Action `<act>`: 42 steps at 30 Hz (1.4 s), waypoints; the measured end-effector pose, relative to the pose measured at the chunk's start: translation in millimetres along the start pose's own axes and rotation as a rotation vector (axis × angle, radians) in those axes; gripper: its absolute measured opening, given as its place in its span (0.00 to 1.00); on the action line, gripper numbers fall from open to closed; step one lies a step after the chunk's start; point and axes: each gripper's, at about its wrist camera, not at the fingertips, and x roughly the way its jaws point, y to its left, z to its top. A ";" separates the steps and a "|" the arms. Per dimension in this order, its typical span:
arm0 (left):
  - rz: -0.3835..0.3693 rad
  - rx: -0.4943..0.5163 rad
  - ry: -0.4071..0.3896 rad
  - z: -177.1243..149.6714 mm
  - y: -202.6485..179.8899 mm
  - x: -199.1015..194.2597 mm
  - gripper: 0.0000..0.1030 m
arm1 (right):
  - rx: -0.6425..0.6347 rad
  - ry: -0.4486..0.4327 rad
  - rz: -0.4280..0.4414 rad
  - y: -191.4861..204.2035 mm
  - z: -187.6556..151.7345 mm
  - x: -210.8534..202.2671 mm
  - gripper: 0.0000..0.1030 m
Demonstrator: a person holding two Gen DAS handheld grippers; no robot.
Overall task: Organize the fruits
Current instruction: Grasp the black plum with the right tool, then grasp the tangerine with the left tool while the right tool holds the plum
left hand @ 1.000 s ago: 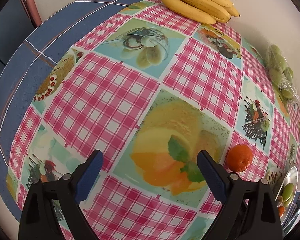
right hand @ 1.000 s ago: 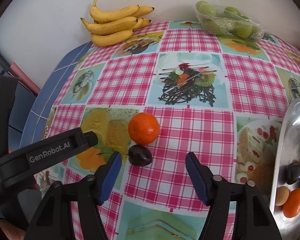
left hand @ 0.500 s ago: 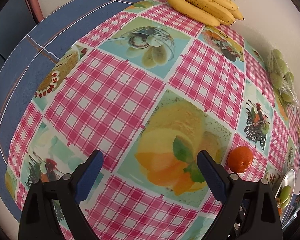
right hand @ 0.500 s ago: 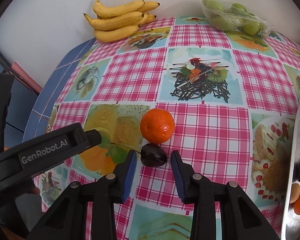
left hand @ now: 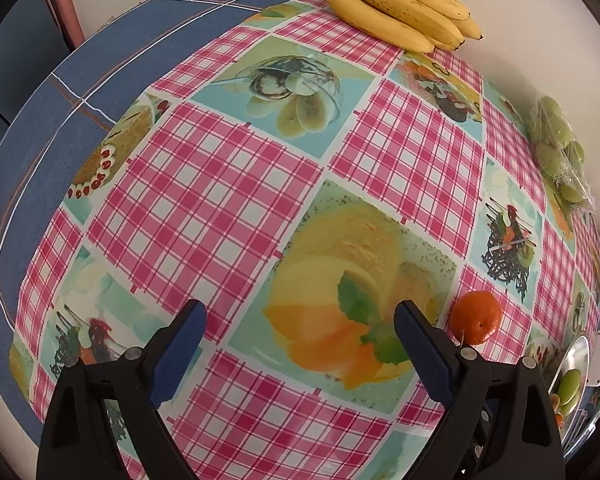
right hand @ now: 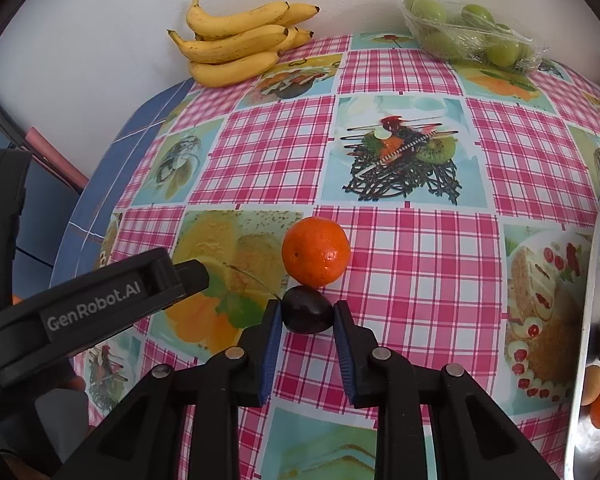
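The right gripper (right hand: 306, 316) clamped its jaws on a dark cherry (right hand: 308, 310) resting on the checkered surface (right hand: 420, 264), just below and touching a mandarin (right hand: 315, 251), with the left gripper (right hand: 100, 308) alongside.

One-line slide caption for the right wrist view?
Right tool shut on a cherry beside the orange, tray at right.

One brand name is legible.
"GenRobot.AI" is printed in grey on the black body of the left gripper (right hand: 100, 312).
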 end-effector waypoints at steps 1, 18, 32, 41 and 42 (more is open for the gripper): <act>0.001 0.001 -0.001 1.3 -0.8 -0.1 0.92 | -0.001 -0.002 0.000 0.1 0.2 -0.9 0.27; -0.078 0.025 -0.020 2.5 -19.0 -12.2 0.92 | 0.051 -0.046 0.000 -29.0 5.9 -26.3 0.27; -0.162 0.160 -0.011 -10.0 -71.9 -4.9 0.91 | 0.121 -0.076 -0.046 -78.2 9.1 -44.7 0.27; -0.178 0.280 -0.046 -15.2 -99.6 -2.3 0.79 | 0.127 -0.075 -0.044 -83.0 8.8 -46.4 0.27; -0.169 0.289 -0.057 -16.3 -101.2 -3.0 0.79 | 0.127 -0.076 -0.044 -82.8 8.8 -46.3 0.27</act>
